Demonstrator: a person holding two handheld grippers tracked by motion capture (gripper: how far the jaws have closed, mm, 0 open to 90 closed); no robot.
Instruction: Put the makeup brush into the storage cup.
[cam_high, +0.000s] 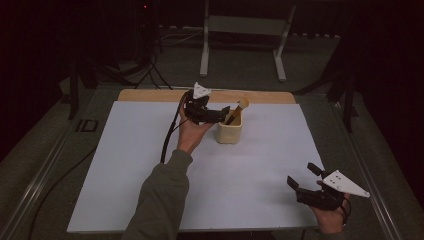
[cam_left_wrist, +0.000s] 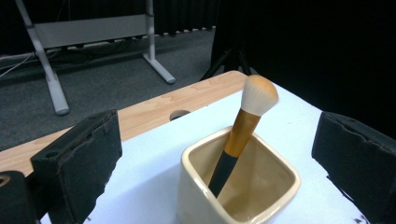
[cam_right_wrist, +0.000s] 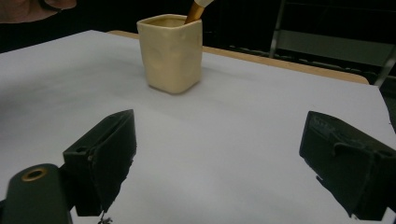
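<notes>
A cream square cup (cam_high: 229, 132) (cam_left_wrist: 238, 186) (cam_right_wrist: 171, 52) stands on the white sheet (cam_high: 150, 165) toward the table's back middle. A makeup brush (cam_high: 236, 111) (cam_left_wrist: 241, 130) with a black and orange handle and a pale tuft leans inside it, tuft up. My left gripper (cam_high: 223, 114) (cam_left_wrist: 219, 163) hovers just left of the cup, open, its jaws on either side of the cup's rim without touching the brush. My right gripper (cam_high: 301, 176) (cam_right_wrist: 219, 158) rests low at the sheet's front right, open, with nothing in it.
A wooden table edge (cam_high: 150, 95) shows behind the sheet. A grey metal stand (cam_high: 245, 30) is on the floor beyond. Black cables (cam_high: 170, 135) trail from the left gripper across the sheet's left half.
</notes>
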